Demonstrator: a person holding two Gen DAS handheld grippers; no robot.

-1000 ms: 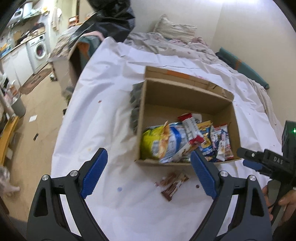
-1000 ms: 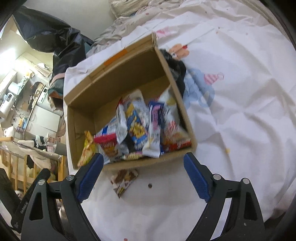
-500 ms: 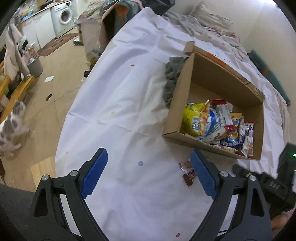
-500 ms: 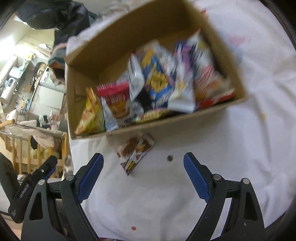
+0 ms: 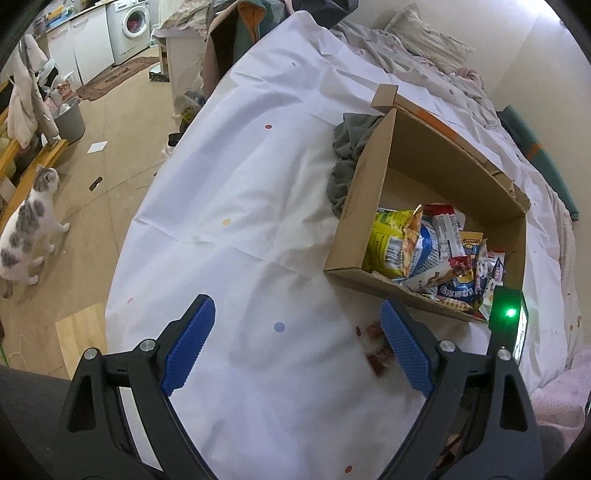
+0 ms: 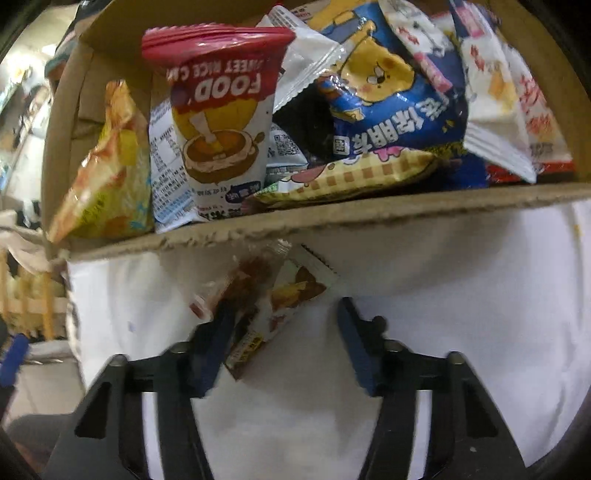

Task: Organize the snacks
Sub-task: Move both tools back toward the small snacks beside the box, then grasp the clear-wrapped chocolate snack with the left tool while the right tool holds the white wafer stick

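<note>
A cardboard box (image 5: 369, 206) sits on the white sheet and holds several snack packets (image 5: 424, 251). In the right wrist view the box's front wall (image 6: 332, 218) is close, with the packets (image 6: 221, 122) above it. Two small snack packets (image 6: 273, 299) lie on the sheet just in front of the box. My right gripper (image 6: 284, 332) is partly closed around them, jaws still apart, left finger over one packet. The same packets show blurred in the left wrist view (image 5: 373, 347) behind the right finger. My left gripper (image 5: 295, 332) is open and empty above the sheet.
A grey cloth (image 5: 347, 155) lies against the box's left side. The bed's edge drops to a wooden floor at left, where a cat (image 5: 26, 229) stands. Bedding and a pillow (image 5: 424, 40) lie at the far end. A washing machine (image 5: 133, 29) stands far left.
My right gripper has dropped down close to the two packets in front of the box and its jaws have narrowed. My left gripper has pulled back and to the left.
</note>
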